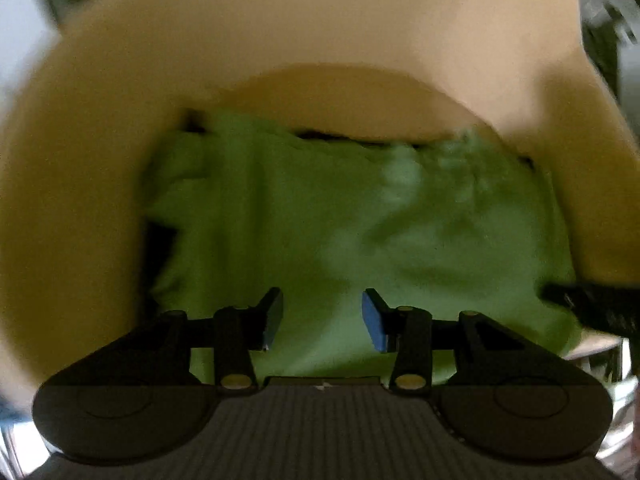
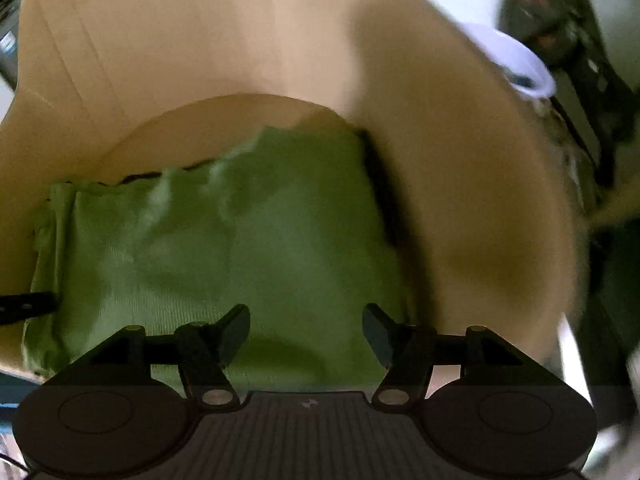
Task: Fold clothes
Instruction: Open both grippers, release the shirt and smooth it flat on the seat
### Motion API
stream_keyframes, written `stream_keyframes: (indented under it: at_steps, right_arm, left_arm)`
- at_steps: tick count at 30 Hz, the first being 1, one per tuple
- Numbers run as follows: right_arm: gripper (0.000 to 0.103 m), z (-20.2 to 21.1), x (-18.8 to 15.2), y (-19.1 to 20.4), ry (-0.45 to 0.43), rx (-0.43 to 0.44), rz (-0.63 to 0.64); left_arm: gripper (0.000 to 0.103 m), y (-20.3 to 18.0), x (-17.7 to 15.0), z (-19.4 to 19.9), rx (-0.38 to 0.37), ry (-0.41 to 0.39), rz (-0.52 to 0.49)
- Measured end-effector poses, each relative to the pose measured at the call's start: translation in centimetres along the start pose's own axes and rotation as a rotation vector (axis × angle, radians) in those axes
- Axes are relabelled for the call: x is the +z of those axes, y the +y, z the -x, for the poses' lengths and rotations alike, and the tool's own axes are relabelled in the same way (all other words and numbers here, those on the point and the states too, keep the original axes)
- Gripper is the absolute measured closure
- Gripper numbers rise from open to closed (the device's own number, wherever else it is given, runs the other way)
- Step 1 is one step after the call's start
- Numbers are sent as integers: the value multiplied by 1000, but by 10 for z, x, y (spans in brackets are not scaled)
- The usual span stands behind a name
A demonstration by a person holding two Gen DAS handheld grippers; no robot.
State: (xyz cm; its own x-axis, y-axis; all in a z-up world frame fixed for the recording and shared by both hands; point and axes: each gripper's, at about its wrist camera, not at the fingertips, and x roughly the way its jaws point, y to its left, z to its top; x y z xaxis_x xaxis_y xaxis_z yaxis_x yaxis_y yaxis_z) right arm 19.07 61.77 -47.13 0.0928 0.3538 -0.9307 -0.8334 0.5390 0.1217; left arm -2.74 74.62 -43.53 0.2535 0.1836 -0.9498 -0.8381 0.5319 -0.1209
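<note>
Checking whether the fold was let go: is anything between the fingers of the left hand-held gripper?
Nothing is pinched. In the left wrist view the left hand-held gripper stands open, with only the green garment lying beneath the gap.

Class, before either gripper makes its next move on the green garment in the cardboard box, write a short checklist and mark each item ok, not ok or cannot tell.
1. Left gripper open, nothing between its fingers: ok.
2. Right gripper open, nothing gripped: ok.
3. Green garment lying inside the cardboard box: ok.
4. Garment folded flat, without bumps: not ok, its far edge is rumpled.
5. Fold edges lined up: cannot tell, both views are blurred.
</note>
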Motion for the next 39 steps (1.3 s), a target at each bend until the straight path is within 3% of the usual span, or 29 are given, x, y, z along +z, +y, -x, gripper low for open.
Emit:
stream_keyframes:
  at_steps: [1, 4, 6, 7, 8, 9, 11, 12, 15, 17, 20, 24, 27, 30, 34, 39]
  right_arm:
    - [44, -11, 9, 4, 7, 5, 23]
    - [44, -43, 29, 16, 34, -32, 128]
    - [44, -58, 42, 17, 33, -58, 165]
    - [44, -64, 49, 16, 23, -67, 160]
    - [44, -66, 56, 11, 10, -73, 140]
    - [44, -67, 63, 5, -6, -84, 107]
    - [46, -64, 74, -6, -35, -90, 19]
    - [46, -60, 76, -10, -41, -64, -25]
    - [38, -38, 69, -9, -91, -46, -60]
    - [30, -23, 56, -4, -119, -46, -24]
    - [24, -9, 30, 7, -95, -37, 50]
    - [21, -19, -5, 18, 5, -67, 135]
    - [16, -40, -18, 21, 44, -107, 177]
    - [1, -60, -12, 20, 37, -125, 206]
    - [1, -73, -8, 16, 18, -112, 197]
    - [1, -46, -9, 15, 24, -104, 178]
  left_arm:
    - [59, -3, 5, -12, 15, 10, -31]
    - [60, 19, 31, -20, 90, -59, -48]
    - [70, 43, 51, -21, 108, -99, -7]
    - [74, 55, 60, -20, 106, -108, 21]
    - [85, 62, 66, -19, 76, -109, 34]
    - [84, 63, 70, -16, 51, -111, 42]
    - [77, 52, 68, -5, 90, -135, 11]
    - [61, 47, 63, 5, 97, -164, -5]
    - [39, 38, 45, 30, 58, -227, -8]
    - [39, 27, 28, 37, 22, -210, -37]
    - [37, 5, -3, 30, -8, -121, -131]
    - [36, -5, -32, 0, 56, -53, -218]
    - [34, 12, -31, -19, 76, -58, -204]
    - [29, 20, -31, -21, 65, -75, -219]
    - [24, 13, -30, -14, 91, -57, -224]
    - [23, 0, -28, -3, 102, -34, -185]
